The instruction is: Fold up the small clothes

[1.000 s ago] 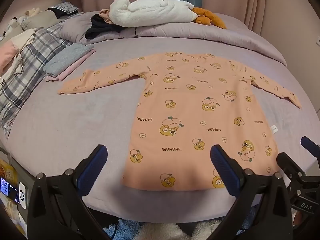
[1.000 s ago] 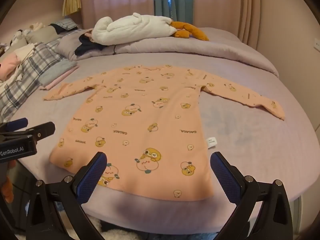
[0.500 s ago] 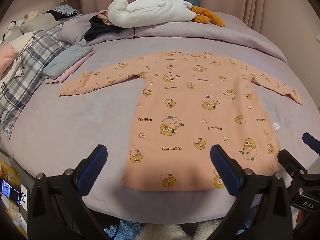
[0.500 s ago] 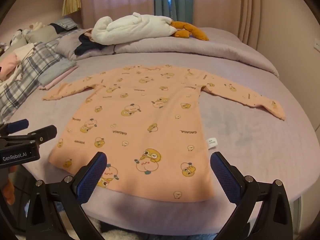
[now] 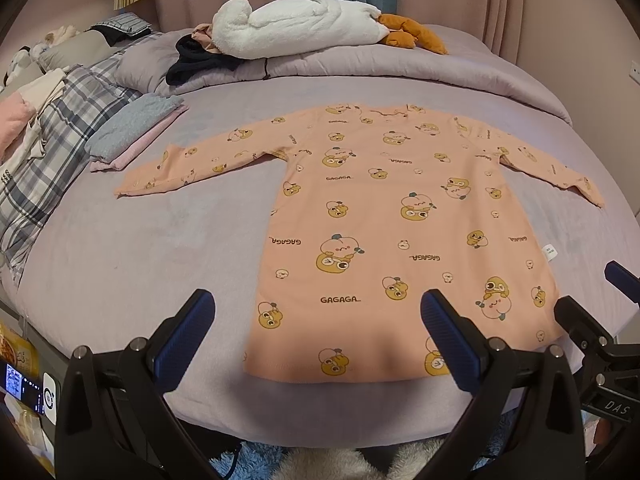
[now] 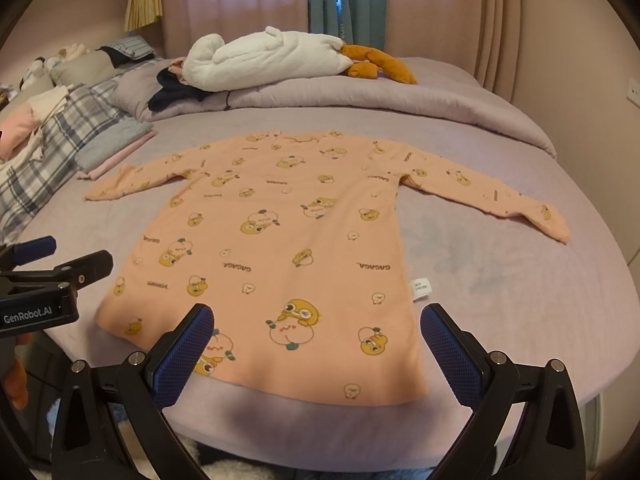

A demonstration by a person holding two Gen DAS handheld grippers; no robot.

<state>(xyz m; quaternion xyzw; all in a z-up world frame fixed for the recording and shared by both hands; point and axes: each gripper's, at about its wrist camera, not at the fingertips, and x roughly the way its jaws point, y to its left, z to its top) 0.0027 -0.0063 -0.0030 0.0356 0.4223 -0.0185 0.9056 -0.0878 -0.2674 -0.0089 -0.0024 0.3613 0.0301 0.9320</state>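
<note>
A peach long-sleeved child's dress (image 5: 384,220) with yellow cartoon prints lies flat on the lilac bed, sleeves spread left and right; it also shows in the right wrist view (image 6: 280,248). My left gripper (image 5: 318,326) is open and empty, hovering just above the hem near the bed's front edge. My right gripper (image 6: 318,338) is open and empty, also just above the hem. The right gripper shows at the right edge of the left wrist view (image 5: 608,320); the left gripper shows at the left edge of the right wrist view (image 6: 56,276).
Folded grey and pink clothes (image 5: 132,132) lie near the left sleeve. A plaid blanket (image 5: 52,132) is at the left. A white plush (image 5: 296,22), dark clothes (image 5: 196,60) and a rolled duvet (image 5: 400,68) lie at the back.
Both grippers have stayed open. The views have shifted only slightly; the dress has not moved.
</note>
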